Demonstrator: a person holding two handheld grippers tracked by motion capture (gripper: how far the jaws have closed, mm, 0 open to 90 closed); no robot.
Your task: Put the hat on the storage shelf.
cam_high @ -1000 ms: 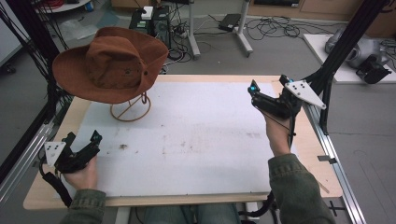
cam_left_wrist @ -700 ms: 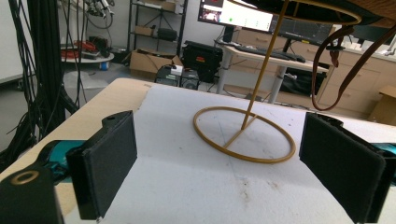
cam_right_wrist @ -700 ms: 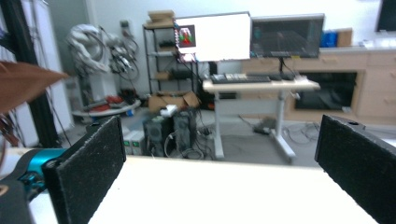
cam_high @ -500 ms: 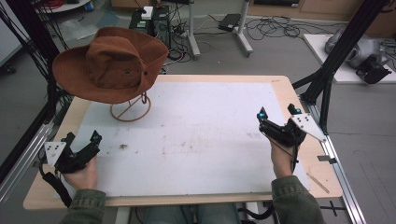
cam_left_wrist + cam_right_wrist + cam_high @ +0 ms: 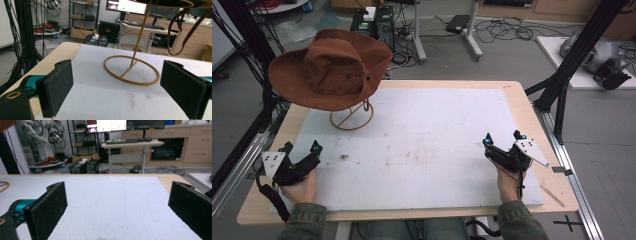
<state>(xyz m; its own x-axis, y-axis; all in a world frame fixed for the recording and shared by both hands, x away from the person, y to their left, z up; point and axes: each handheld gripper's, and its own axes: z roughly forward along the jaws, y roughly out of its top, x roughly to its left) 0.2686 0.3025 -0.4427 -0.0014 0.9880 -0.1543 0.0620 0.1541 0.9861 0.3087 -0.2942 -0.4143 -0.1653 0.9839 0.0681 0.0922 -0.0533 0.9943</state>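
Wooden table (image 5: 532, 107) seen from above, covered almost wholly by a white mat (image 5: 437, 130). At the far left corner, brown wide-brimmed hat (image 5: 332, 75) perched on a thin gold wire stand (image 5: 352, 120), brim tilted, crown well clear of the mat, ring base of the stand flat on the mat. From the left gripper view, the same wire stand (image 5: 140, 35) rising out of its ring base, with a brown chin strap (image 5: 185, 32) dangling beside it. Near the front left edge, left gripper (image 5: 302, 146) held low in the left hand (image 5: 299, 186), jaws wide apart, clamped on nothing, aimed toward the stand but well apart from it. At the front right, right gripper (image 5: 501, 137) held in the right hand (image 5: 507, 184), jaws likewise spread wide, nothing between them, well apart from hat and stand. Small brown stain (image 5: 344, 157) on the mat near the left gripper. Judging by this layout: hat seated on its stand, so either hanging complete or removal not yet begun; no contact, no grasp, both grippers low at the near edge; any lifting or carrying of the hat entirely left to do.
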